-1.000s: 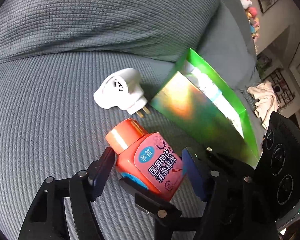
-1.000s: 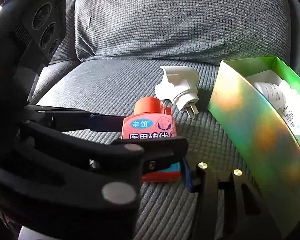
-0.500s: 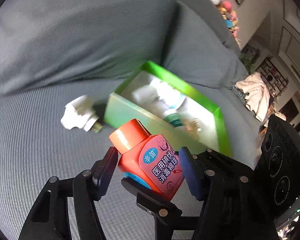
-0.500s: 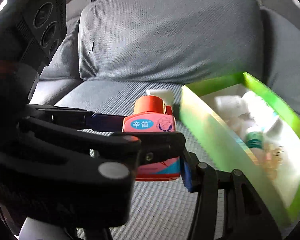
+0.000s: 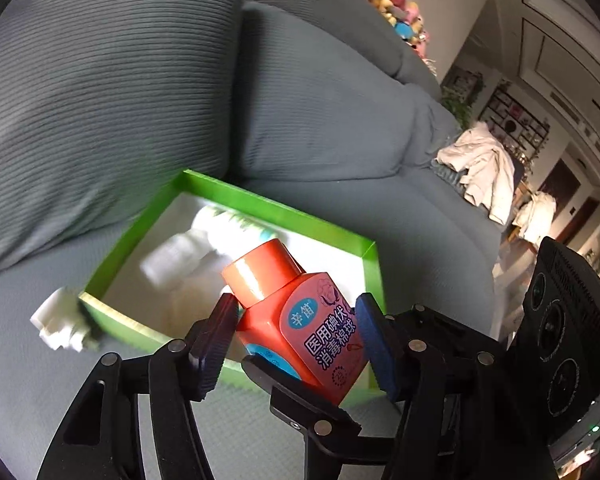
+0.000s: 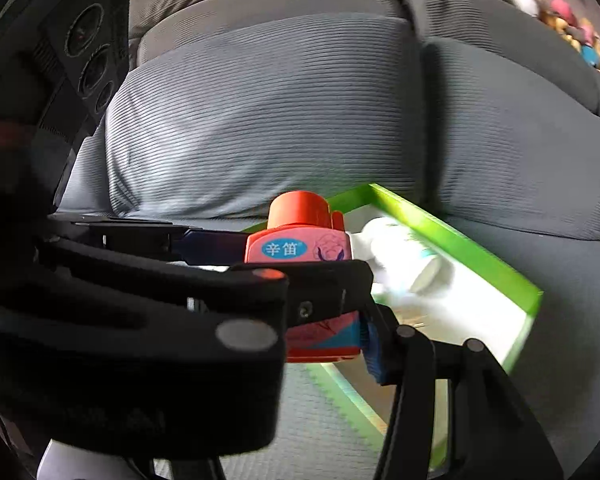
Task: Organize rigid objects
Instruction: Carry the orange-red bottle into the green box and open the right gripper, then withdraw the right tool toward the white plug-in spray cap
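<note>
On the grey sofa (image 5: 112, 92) the green box (image 5: 370, 276) lies just ahead, below the tilted orange bottle (image 5: 300, 320), which the right gripper (image 6: 300, 300) clamps while the left gripper (image 5: 296, 340) closes around it.

Bottle (image 5: 300, 320) above box (image 5: 260, 204); plug (image 5: 58, 322) left, outside.

The red bottle (image 5: 300, 316) looks like shiny, smooth plastic with a glossy label. The sofa (image 5: 100, 80) is soft grey cloth with little ridges. The green box (image 5: 260, 204) looks like smooth card.
</note>
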